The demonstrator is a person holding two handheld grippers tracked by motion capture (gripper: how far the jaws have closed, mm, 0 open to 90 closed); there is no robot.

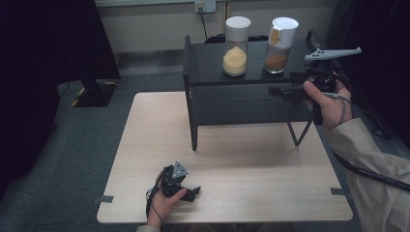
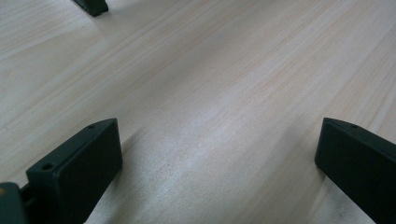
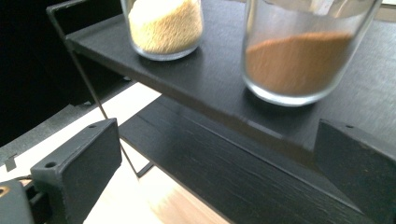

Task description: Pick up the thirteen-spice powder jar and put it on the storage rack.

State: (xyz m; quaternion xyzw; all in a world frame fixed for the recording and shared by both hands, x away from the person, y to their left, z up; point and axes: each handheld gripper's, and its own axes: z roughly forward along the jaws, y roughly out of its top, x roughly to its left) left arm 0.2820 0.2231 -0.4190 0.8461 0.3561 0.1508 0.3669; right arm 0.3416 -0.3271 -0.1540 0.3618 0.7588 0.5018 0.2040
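Two glass jars with white lids stand on top of a black shelf point(image 1: 212, 58). One holds yellow powder point(image 1: 235, 46) point(image 3: 166, 25), the other brown powder point(image 1: 279, 46) point(image 3: 299, 60). My right gripper point(image 1: 283, 92) point(image 3: 219, 163) is held open at the shelf's right front edge, just below and in front of the brown jar, with nothing between its jaws. At the table's near edge my left gripper point(image 1: 193, 192) point(image 2: 219, 158) rests low over the bare wood, open and empty.
The black shelf stands on thin legs point(image 1: 194, 137) at the far side of a light wooden table point(image 1: 145, 145). Grey carpet surrounds the table. A black stand base point(image 1: 94, 92) sits on the floor at the far left, and dark curtains hang on both sides.
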